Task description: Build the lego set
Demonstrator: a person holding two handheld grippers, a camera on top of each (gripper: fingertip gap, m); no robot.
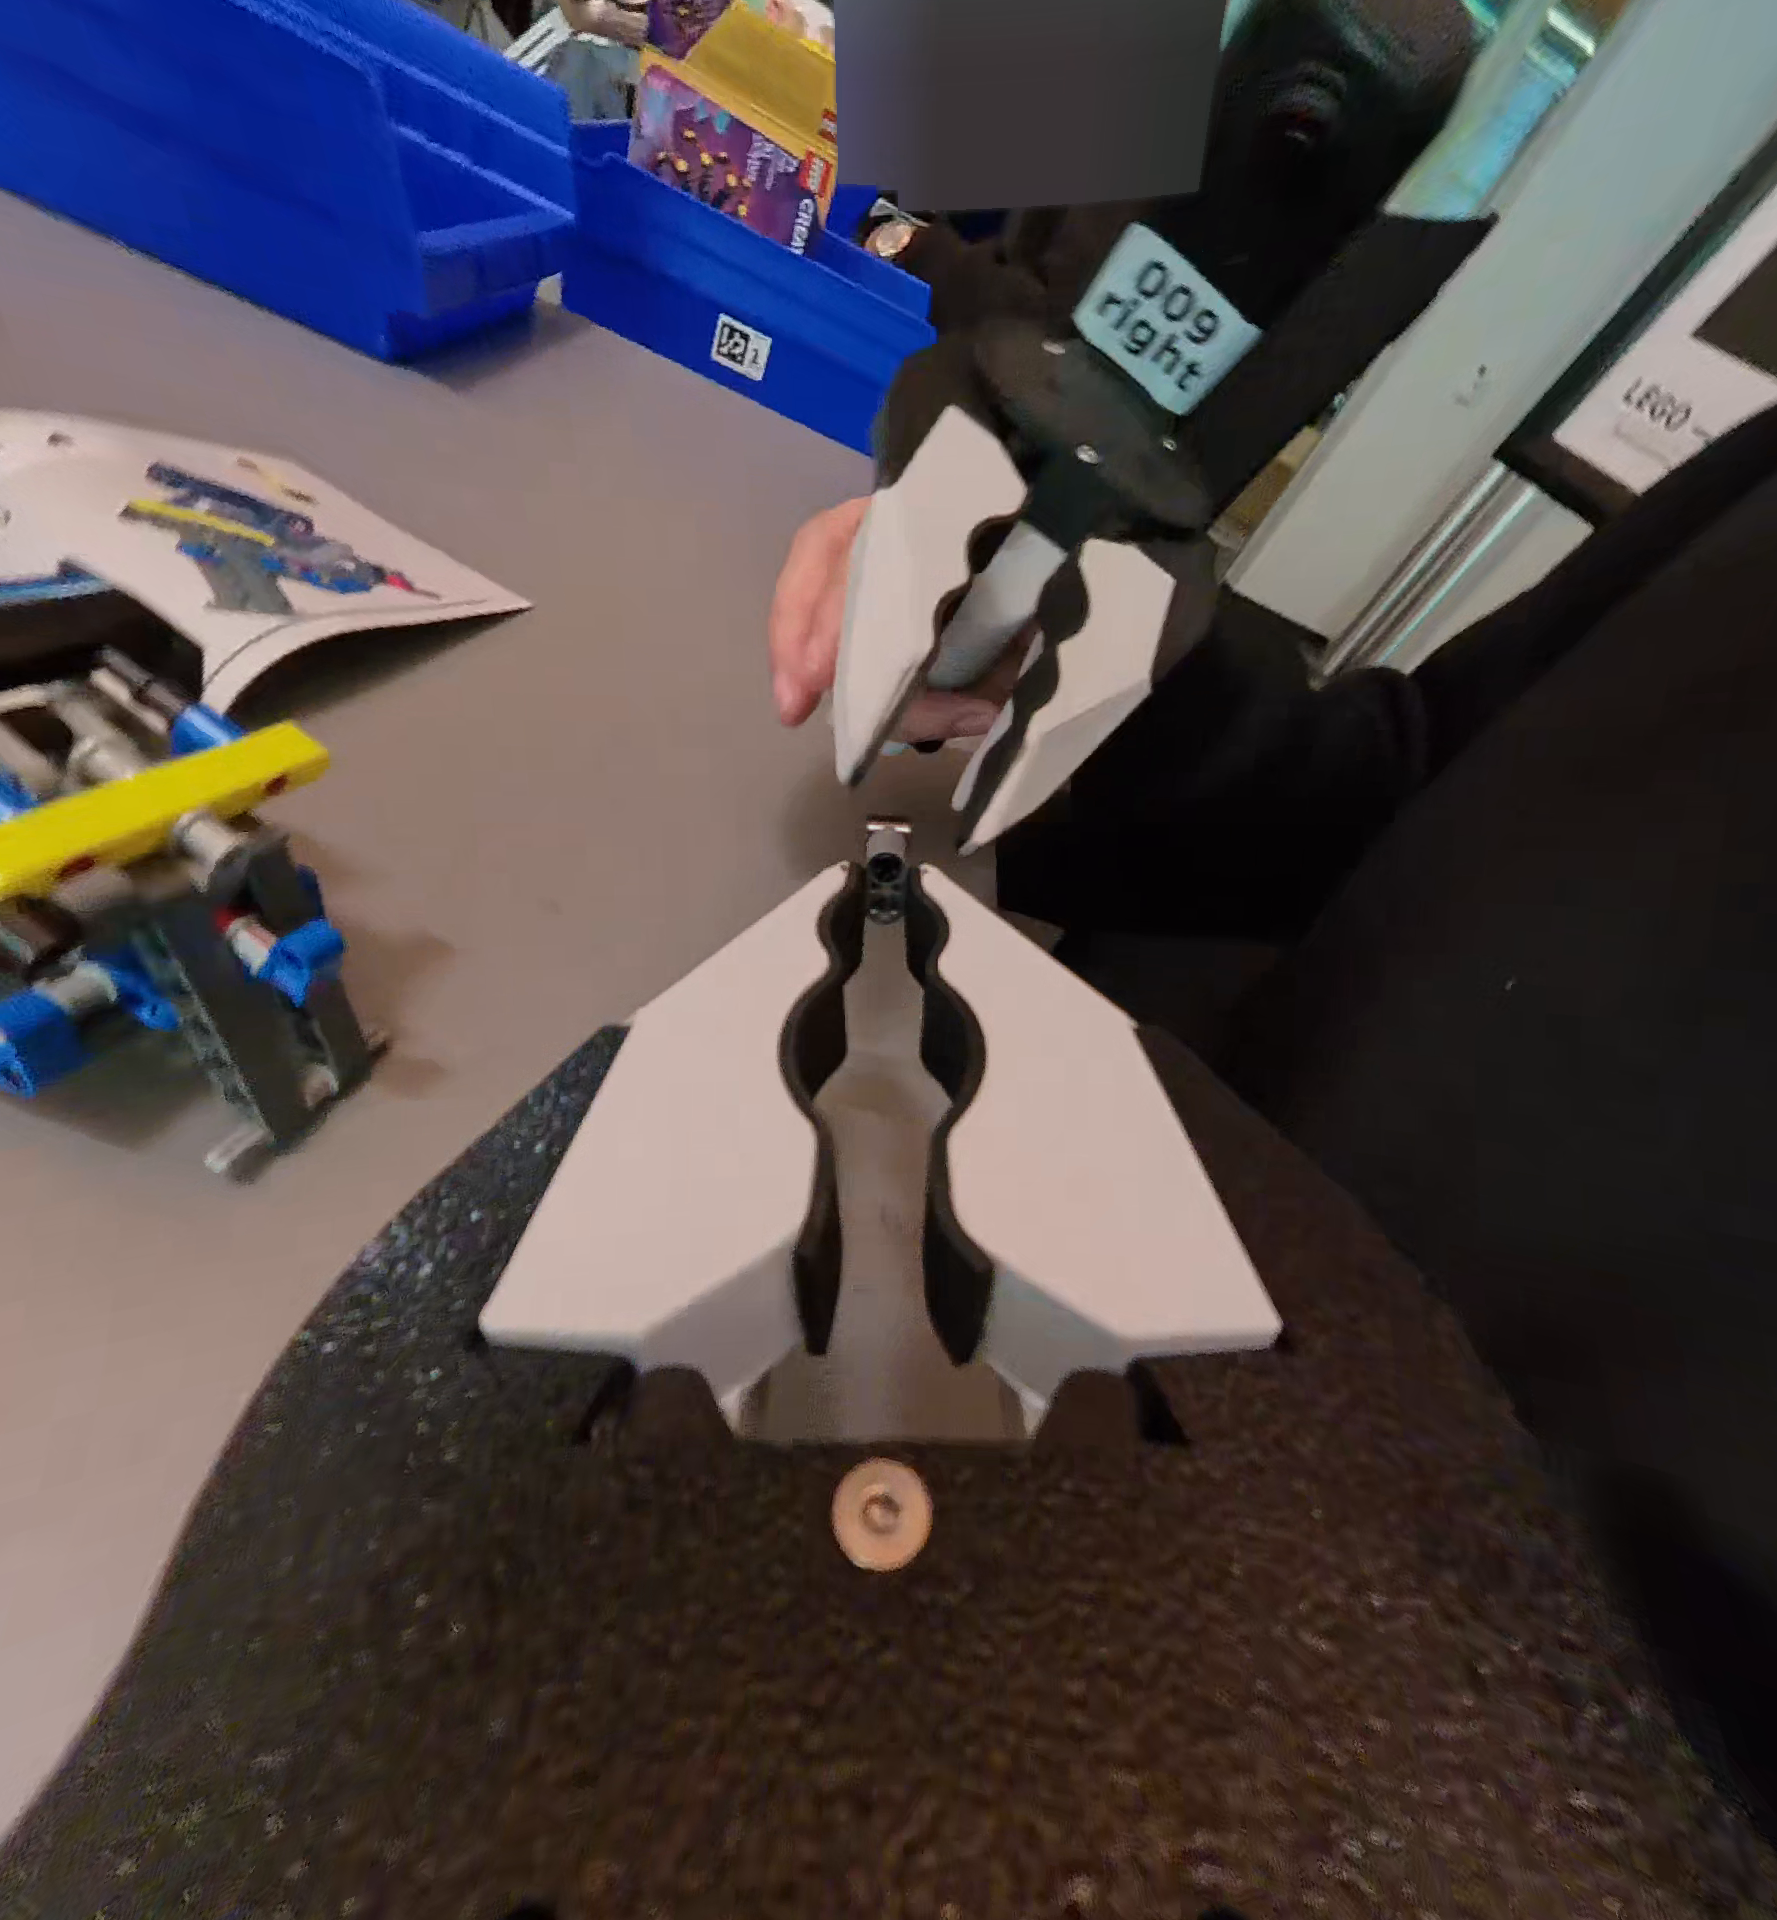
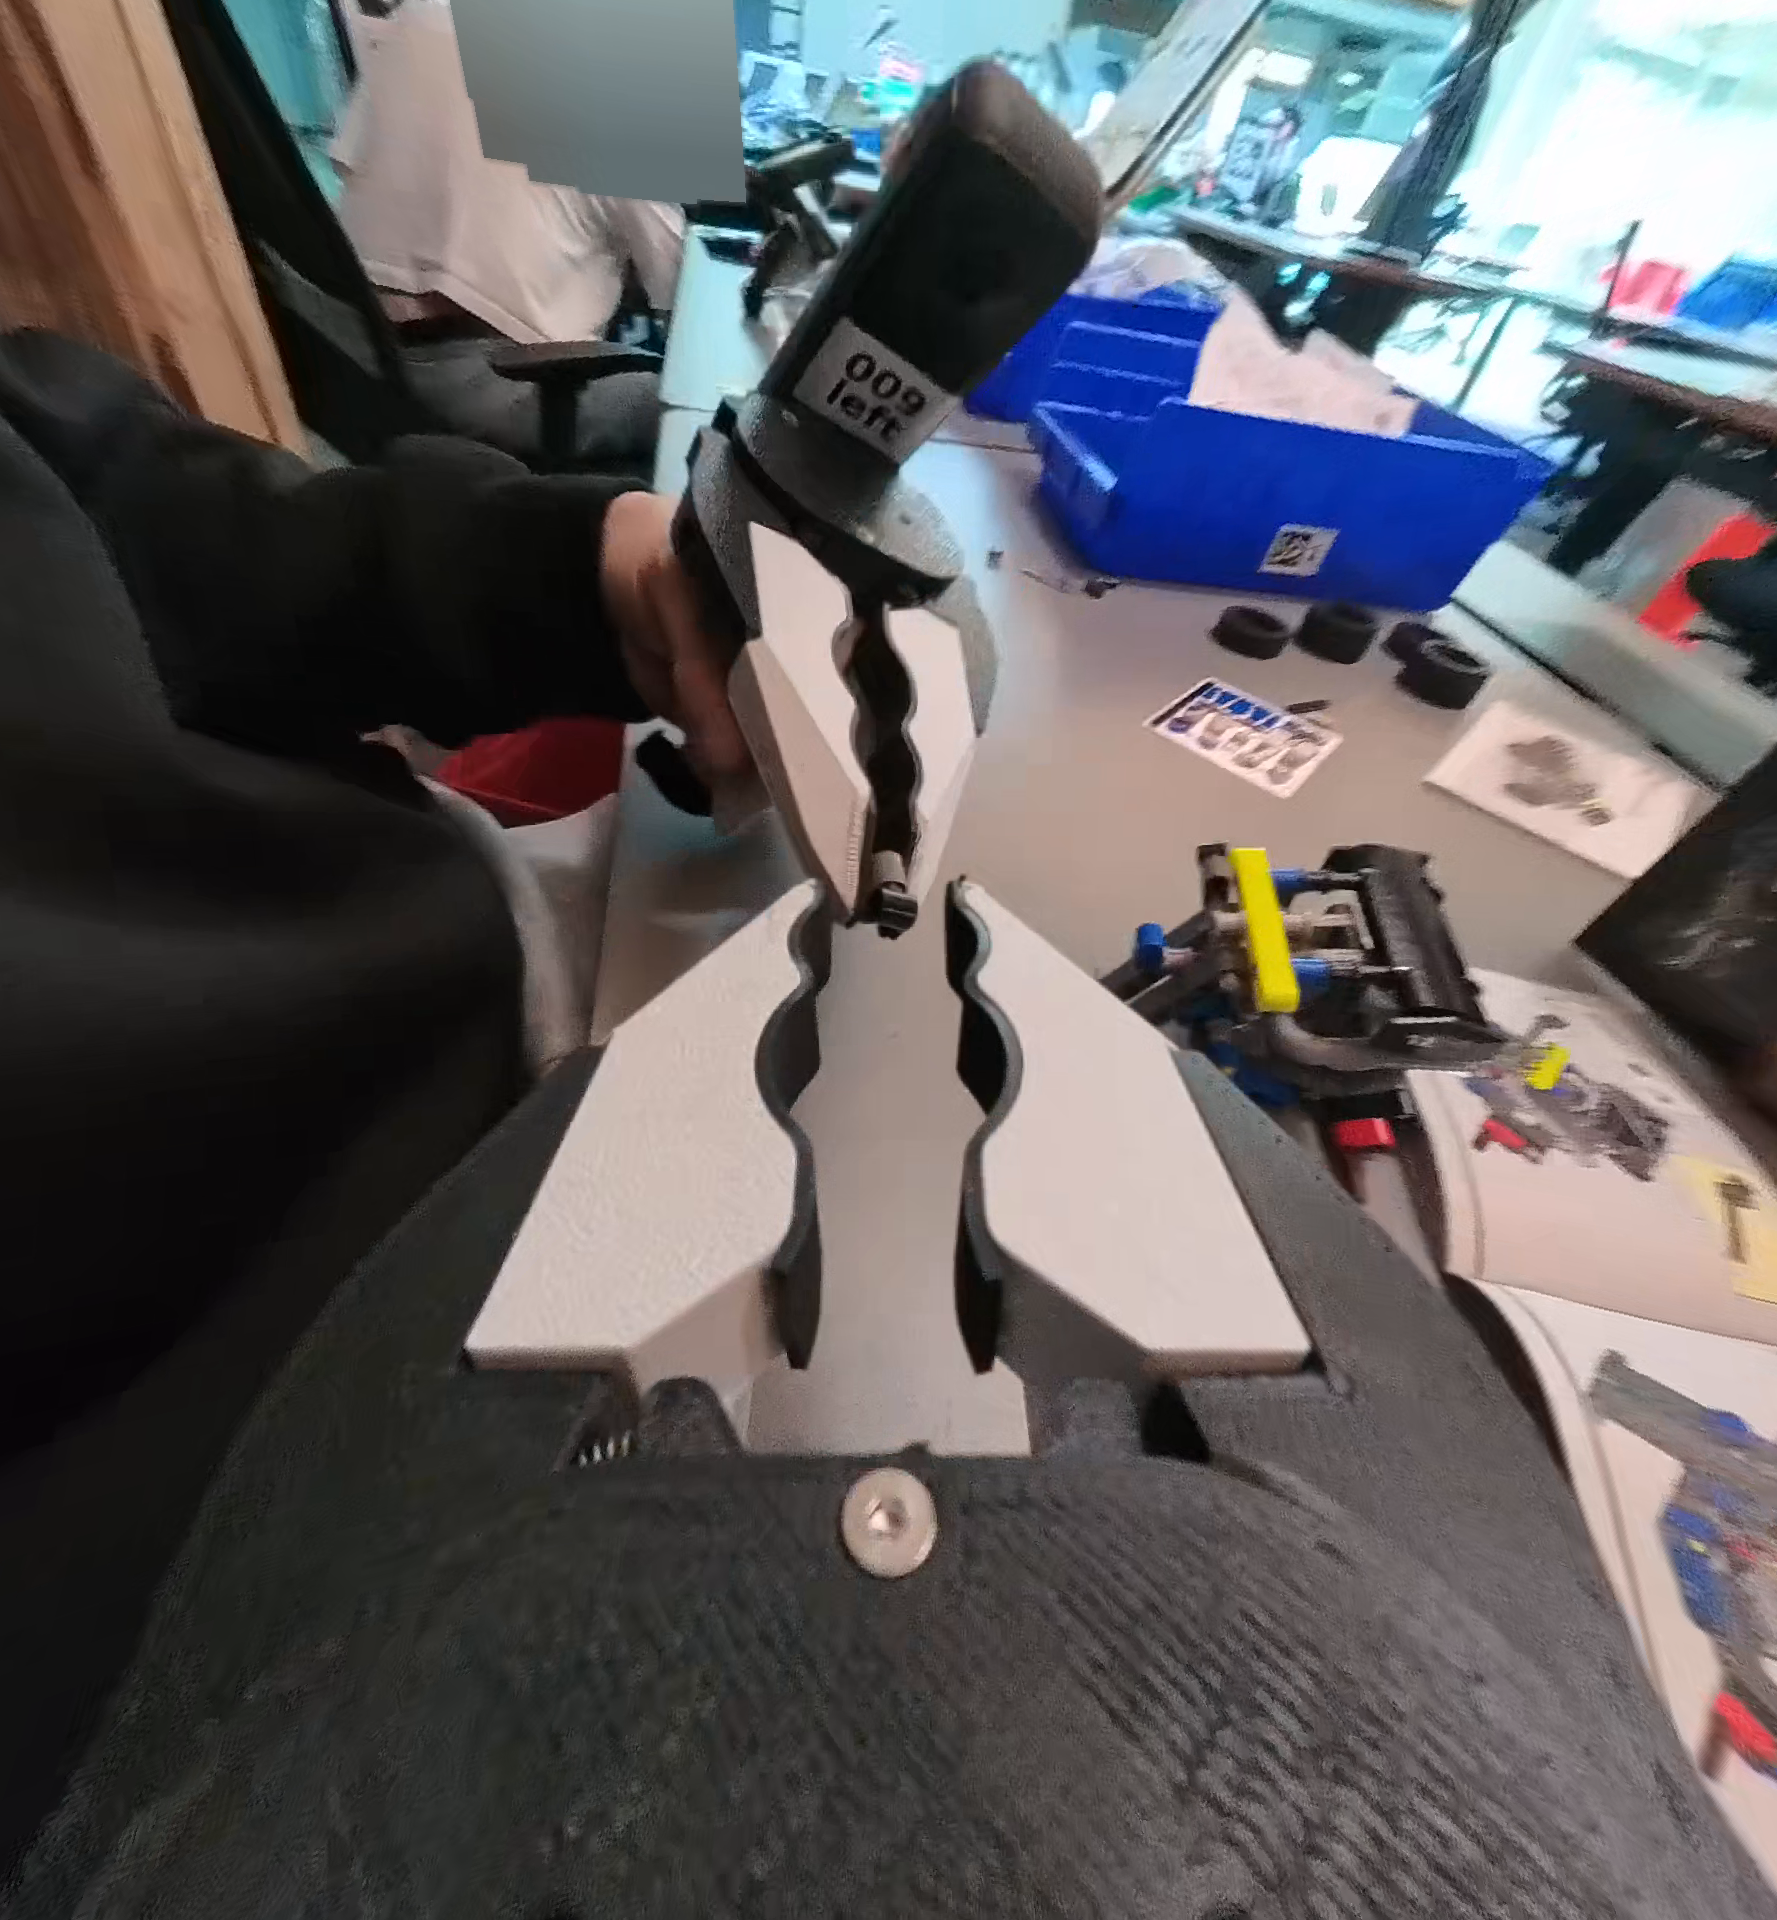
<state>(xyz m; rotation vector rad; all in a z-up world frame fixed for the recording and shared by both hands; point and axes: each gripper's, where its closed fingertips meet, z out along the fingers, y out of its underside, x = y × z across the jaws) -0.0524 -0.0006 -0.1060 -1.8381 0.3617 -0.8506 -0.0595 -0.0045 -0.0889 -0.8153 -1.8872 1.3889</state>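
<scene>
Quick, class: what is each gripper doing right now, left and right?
Left gripper: closed on a small dark grey connector piece.
Right gripper: open, holding nothing, its tips either side of that piece.

I see writing on each gripper's label [image 1: 1166,335] [image 2: 871,403], a bin's code tag [image 1: 740,348], a far-right sign [image 1: 1653,416], and a sticker sheet [image 2: 1245,736].

On the table I count two grippers, one small grey connector piece [image 1: 884,883], one half-built brick model [image 2: 1320,977], three blue bins, four black tyres, two open instruction booklets and one sticker sheet [image 2: 1245,736].
</scene>
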